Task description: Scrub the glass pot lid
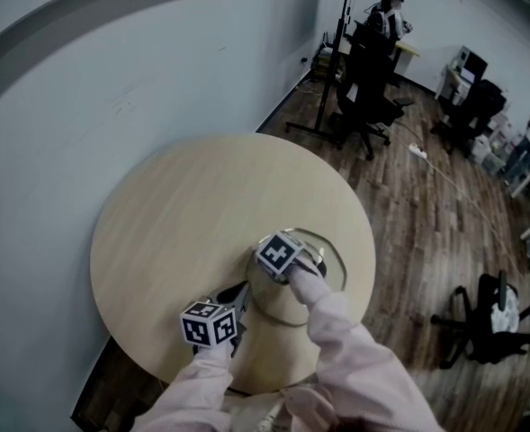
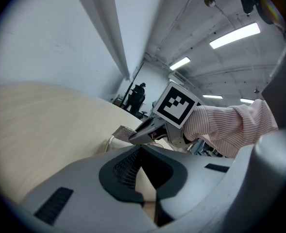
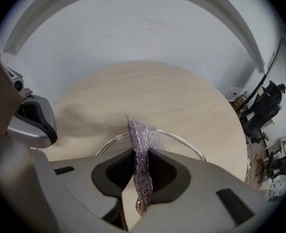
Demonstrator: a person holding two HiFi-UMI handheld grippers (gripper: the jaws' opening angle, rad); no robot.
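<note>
Right claw (image 3: 142,159) pinches a silvery scrubbing cloth (image 3: 143,135) upright over the glass lid (image 1: 333,273); lid lies on the round counter (image 1: 184,214), near its front edge; left claw (image 2: 142,152) is pressed together, empty, beside the lid.

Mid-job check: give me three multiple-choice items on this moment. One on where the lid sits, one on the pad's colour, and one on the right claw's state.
1. What does the lid rest on?
A. the floor
B. the table
C. a chair

2. What colour is the pad?
A. silvery grey
B. yellow
C. green

3. The right claw is:
A. open and empty
B. shut on the pad
C. shut on a bottle

Answers:
1 B: the lid lies flat on the round wooden top.
2 A: the mesh shows silvery grey in the right gripper view.
3 B: the pad stands pinched between the two jaws.
</note>
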